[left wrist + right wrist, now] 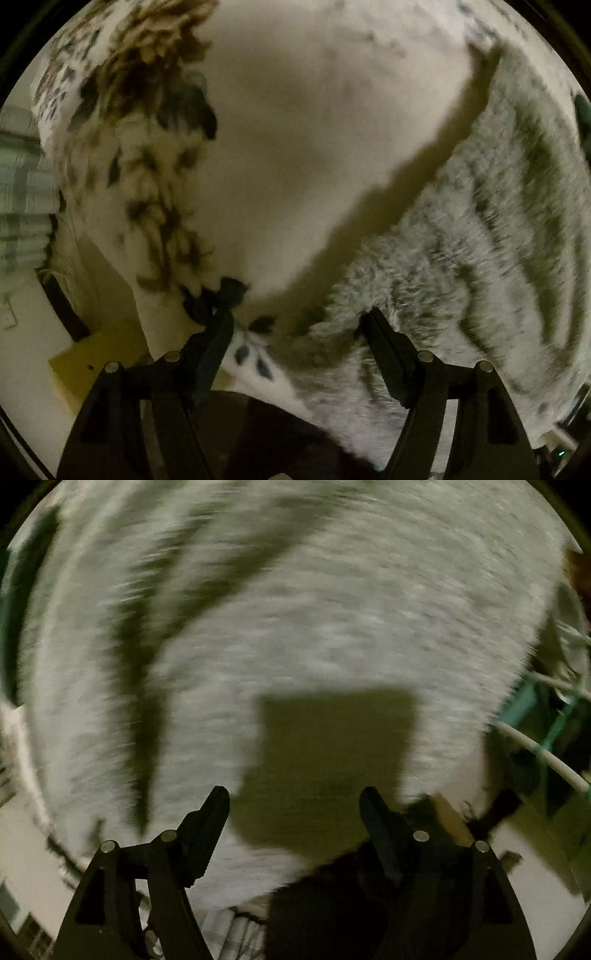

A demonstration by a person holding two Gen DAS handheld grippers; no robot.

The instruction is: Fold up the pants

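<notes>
My left claw (297,317) points down with its jaws spread wide and nothing pinched between them. Under it lies the fuzzy grey fabric (461,258), which I take for the pants, a pale, shaggy cloth with darker stripes running through it, blurred in both views. Taking that fabric as my landmark: in the left wrist view its long edge runs diagonally and casts a dark shadow onto a white bedsheet (295,129) beside it, and the sheet carries a brown and dark leaf print (155,110) on its far side from the fabric. My left claw's right finger (384,347) stands over the fuzzy fabric right at its edge, while the left finger (218,339) stands off the fabric, over the sheet near a dark leaf mark. Whether either tip touches the cloth I cannot tell. A yellow board (96,354) shows past the sheet's edge, well away from the fabric. Over to my right claw (295,797), also spread, nothing caught in it, hovering above the same fuzzy fabric (332,609), which fills nearly the whole right wrist view. A square shadow (332,746) falls on the fabric just ahead of the fingers. Off the fabric's right edge I see a white cord (535,753) and some teal stuff (517,705), too blurred to name.
</notes>
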